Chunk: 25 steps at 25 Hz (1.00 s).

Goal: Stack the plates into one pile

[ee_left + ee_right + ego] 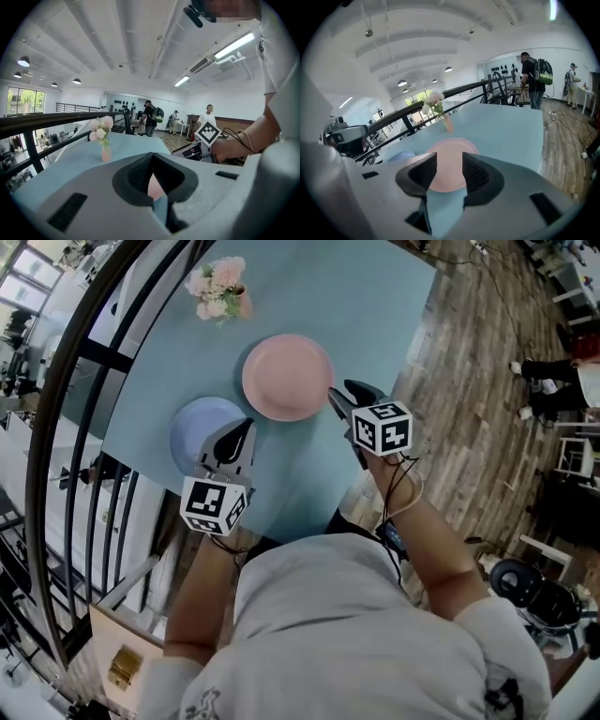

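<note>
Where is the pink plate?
In the head view, the pink plate lies in the middle of the table, right of the blue plate, between the flower vase and the right gripper.

Pink plate just beside blue plate
</note>
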### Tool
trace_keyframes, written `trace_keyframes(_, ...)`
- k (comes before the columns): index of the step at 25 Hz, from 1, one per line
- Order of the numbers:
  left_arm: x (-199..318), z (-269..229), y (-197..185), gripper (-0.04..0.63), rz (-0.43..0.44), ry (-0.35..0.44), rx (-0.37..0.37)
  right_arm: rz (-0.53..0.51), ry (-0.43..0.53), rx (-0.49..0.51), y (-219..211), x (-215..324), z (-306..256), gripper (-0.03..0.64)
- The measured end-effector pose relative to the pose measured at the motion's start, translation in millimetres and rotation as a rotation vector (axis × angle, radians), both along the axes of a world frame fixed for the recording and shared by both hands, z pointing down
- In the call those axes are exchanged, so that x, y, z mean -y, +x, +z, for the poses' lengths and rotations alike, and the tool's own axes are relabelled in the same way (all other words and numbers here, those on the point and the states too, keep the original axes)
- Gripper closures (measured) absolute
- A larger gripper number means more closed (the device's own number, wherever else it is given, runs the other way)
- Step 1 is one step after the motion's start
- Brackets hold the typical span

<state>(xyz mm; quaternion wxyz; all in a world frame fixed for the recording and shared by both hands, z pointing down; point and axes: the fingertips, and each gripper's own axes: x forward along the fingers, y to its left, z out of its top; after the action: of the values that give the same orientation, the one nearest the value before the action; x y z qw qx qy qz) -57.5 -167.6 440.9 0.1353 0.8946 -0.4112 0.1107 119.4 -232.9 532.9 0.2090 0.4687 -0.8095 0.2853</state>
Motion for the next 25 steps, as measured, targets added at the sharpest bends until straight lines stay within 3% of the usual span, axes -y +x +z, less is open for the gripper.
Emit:
trace_keyframes(9, -44.0, -42.3, -0.5, 0.591, 0.115, 0.070, -0.032, 0.011, 0.150, -0.030, -19.4, -67.8, -58.9, 0.459)
trace_keyframes(16, -75.3, -46.5, -3.9, 0.591, 0.193, 0.058, -0.038, 0.066, 0.228, -0.043, -27.7, -116.8, -81.1, 0.483)
trace_keyframes(25, -111.2, -67.6, 1.4, 0.591, 0.189, 0.107, -0.044, 0.026, 0.310, -0.054, -36.4, -155.7, -104.5, 0.486)
